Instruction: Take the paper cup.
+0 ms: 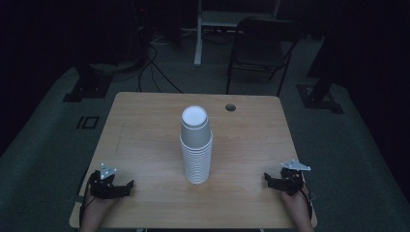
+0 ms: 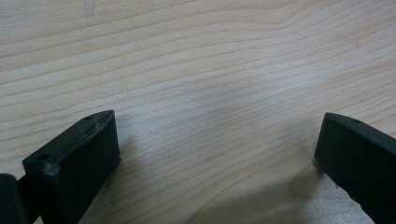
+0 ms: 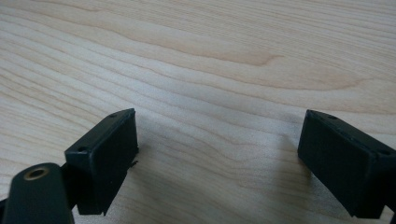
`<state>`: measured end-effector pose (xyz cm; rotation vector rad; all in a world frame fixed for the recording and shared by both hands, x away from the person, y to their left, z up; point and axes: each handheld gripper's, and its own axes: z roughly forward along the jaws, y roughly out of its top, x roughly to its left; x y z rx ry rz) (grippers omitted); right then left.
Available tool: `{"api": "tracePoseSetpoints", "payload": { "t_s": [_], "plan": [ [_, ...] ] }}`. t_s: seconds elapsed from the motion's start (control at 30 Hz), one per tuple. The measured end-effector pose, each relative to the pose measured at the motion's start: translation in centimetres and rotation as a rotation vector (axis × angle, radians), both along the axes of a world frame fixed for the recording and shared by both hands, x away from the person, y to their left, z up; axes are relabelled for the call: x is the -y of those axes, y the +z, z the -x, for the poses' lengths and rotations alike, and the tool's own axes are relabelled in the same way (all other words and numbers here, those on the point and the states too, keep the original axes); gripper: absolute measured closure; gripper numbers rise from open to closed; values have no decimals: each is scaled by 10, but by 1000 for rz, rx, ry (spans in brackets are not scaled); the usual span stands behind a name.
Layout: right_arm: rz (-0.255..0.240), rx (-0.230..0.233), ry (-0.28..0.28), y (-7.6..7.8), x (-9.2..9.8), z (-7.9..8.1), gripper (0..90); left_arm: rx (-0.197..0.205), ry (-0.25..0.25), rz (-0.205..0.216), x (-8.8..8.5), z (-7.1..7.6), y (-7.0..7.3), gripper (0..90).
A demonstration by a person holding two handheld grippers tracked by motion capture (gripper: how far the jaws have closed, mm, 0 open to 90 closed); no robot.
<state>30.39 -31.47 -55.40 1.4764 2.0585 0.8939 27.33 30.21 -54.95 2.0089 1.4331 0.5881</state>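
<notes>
A tall stack of white paper cups (image 1: 196, 145) stands mouth down in the middle of the wooden table (image 1: 145, 125). My left gripper (image 1: 117, 186) rests near the table's front left corner, well to the left of the stack. In the left gripper view its jaws (image 2: 219, 123) stand wide apart over bare wood, with nothing between them. My right gripper (image 1: 273, 181) rests near the front right edge, equally far from the cups. Its jaws (image 3: 219, 119) are also open and empty, hovering just above the wood grain.
A round cable hole (image 1: 230, 107) sits at the back of the table, right of centre. Behind the table stand a dark chair (image 1: 261, 43) and a white desk leg (image 1: 198, 38). Stand bases (image 1: 87, 87) (image 1: 320, 94) and cables lie on the dark floor.
</notes>
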Motion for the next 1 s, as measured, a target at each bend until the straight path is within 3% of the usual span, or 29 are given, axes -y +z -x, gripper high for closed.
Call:
{"api": "tracePoseSetpoints", "payload": {
  "t_s": [0.53, 0.9, 1.0],
  "plan": [
    [0, 0, 0, 0, 0, 0, 113, -1, -2, 0, 0, 0, 0, 4],
    [0, 0, 0, 0, 0, 0, 113, -24, -63, -9, 6, 8, 3, 5],
    [0, 0, 0, 0, 0, 0, 113, -14, -85, -8, 11, 8, 7, 5]
  ]
}}
